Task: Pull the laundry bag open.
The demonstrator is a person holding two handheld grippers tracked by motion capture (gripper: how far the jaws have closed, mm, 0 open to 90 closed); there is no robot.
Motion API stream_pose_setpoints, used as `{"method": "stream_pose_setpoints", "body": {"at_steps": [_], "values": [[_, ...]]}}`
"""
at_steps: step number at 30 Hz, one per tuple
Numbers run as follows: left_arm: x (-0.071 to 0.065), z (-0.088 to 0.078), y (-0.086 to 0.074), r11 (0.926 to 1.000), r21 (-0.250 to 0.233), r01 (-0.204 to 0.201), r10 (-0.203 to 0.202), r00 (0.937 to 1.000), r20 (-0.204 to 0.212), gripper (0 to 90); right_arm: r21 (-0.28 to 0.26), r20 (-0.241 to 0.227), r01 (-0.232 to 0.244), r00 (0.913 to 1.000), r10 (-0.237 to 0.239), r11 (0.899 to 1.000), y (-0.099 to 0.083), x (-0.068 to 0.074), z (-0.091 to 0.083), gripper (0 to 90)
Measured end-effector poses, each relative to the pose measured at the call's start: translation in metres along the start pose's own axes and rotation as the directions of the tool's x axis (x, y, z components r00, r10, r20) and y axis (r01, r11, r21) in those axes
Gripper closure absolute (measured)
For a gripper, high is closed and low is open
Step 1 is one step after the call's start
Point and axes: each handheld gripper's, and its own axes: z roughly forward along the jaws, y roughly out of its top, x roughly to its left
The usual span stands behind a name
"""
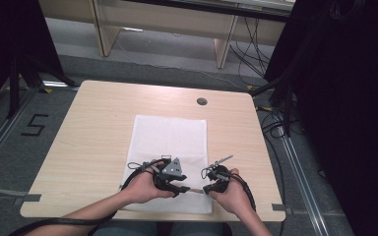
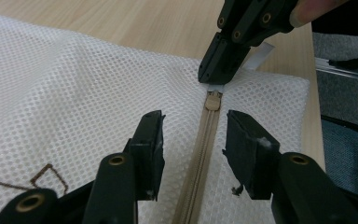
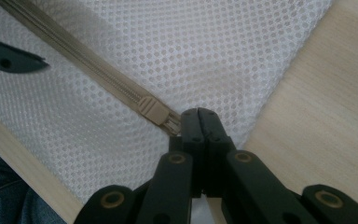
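1. The wooden table [image 1: 98, 128] carries a white mesh laundry bag [image 1: 170, 135], lying flat with its long side running from 12 to 6 o'clock in the high view. Its near short edge sits at the person's side of the table.

2. Along that near edge runs the beige zipper [image 2: 204, 154]. Its long axis goes 9 to 3 o'clock across the table, so any travel of the slider follows that line and not the bag's length.

3. The left gripper [image 2: 193, 140] straddles the zipper. Its jaws stand apart, one on each side of the teeth, released and holding nothing. The zipper runs straight away from it toward 12 o'clock in the left gripper view.

4. The right gripper [image 3: 199, 122] is clenched, jaws pressed together at the zipper's end, right by the bag's corner at 3 o'clock on the table. It looks to be pinching the pull tab or the end fabric; which one, I cannot tell.

5. The zipper slider [image 3: 153, 110] sits just beside the right gripper's tips, at 10 o'clock from them in the right gripper view. The closed teeth stretch on from it toward the left gripper.

6. My read: the right hand [image 1: 234, 189] is the nearer one to the slider, and a pull toward 9 o'clock on the table would run it along the teeth. The left gripper is placed to clamp down and steady the bag.
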Motion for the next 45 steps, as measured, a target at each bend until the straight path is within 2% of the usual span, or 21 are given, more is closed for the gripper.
{"method": "stream_pose_setpoints", "body": {"at_steps": [6,8,14,22,25,26,28,31,32,34,35,36,39,40,41,45], "values": [[-0.005,0.013,0.005,0.9998,0.012,-0.018,0.017,0.9996,0.024,59.1,-0.003,-0.009,-0.002,1.0000,0.002,1.000,0.000,-0.001,0.000,90.0],[-0.005,0.016,0.006,0.9987,0.028,-0.043,0.042,0.9988,0.025,60.0,-0.006,-0.009,0.001,1.0000,-0.001,1.000,0.000,-0.001,0.000,90.0],[-0.007,0.023,0.010,0.9982,0.027,-0.054,0.053,0.9975,0.047,62.4,-0.012,-0.015,0.008,0.9998,-0.008,1.000,0.000,-0.002,0.001,90.0],[-0.008,0.030,0.007,0.9980,0.031,-0.056,0.055,0.9973,0.050,67.1,-0.012,-0.017,0.004,0.9999,-0.004,1.000,0.000,-0.003,0.001,90.0],[-0.009,0.032,0.008,0.9970,0.030,-0.072,0.070,0.9959,0.058,69.2,-0.007,-0.013,-0.014,0.9998,0.014,1.000,0.000,-0.002,0.000,90.0],[-0.009,0.034,0.009,0.9949,0.038,-0.093,0.091,0.9940,0.060,69.9,-0.016,-0.018,0.006,0.9998,-0.007,1.000,0.000,-0.003,0.001,90.0],[-0.010,0.036,0.009,0.9961,0.033,-0.082,0.080,0.9952,0.058,70.1,-0.013,-0.016,-0.005,0.9999,0.005,1.000,0.000,-0.002,0.001,90.0],[-0.010,0.040,0.010,0.9944,0.042,-0.097,0.094,0.9933,0.068,72.2,-0.009,-0.018,-0.004,0.9998,0.004,1.000,0.000,-0.003,0.000,90.0],[-0.011,0.042,0.010,0.9954,0.043,-0.086,0.083,0.9941,0.069,73.1,-0.014,-0.018,0.000,0.9998,0.000,1.000,0.000,-0.003,0.001,90.0],[-0.012,0.044,0.009,0.9942,0.052,-0.094,0.090,0.9936,0.068,73.5,-0.016,-0.020,-0.003,0.9998,0.002,1.000,-0.001,-0.003,0.001,90.0],[-0.011,0.045,0.009,0.9932,0.053,-0.103,0.099,0.9924,0.073,73.7,-0.006,-0.016,-0.019,0.9997,0.019,1.000,-0.001,-0.002,0.000,90.0],[-0.012,0.045,0.009,0.9950,0.049,-0.087,0.084,0.9941,0.069,73.9,-0.002,-0.012,-0.024,0.9996,0.024,1.000,-0.001,-0.002,0.000,90.0],[-0.011,0.047,0.009,0.9952,0.050,-0.084,0.080,0.9944,0.069,75.0,0.001,-0.015,-0.020,0.9997,0.020,1.000,0.000,-0.002,0.000,90.0],[-0.011,0.047,0.010,0.9948,0.052,-0.088,0.084,0.9939,0.072,75.4,-0.012,-0.020,-0.001,0.9998,0.000,1.000,0.000,-0.003,0.001,90.0],[-0.011,0.047,0.010,0.9958,0.055,-0.074,0.070,0.9949,0.072,76.0,-0.012,-0.019,-0.004,0.9998,0.003,1.000,0.000,-0.003,0.001,90.0],[-0.011,0.048,0.011,0.9949,0.060,-0.081,0.077,0.9951,0.062,80.0,-0.010,-0.018,-0.005,0.9998,0.004,1.000,0.000,-0.003,0.000,90.0]]}}
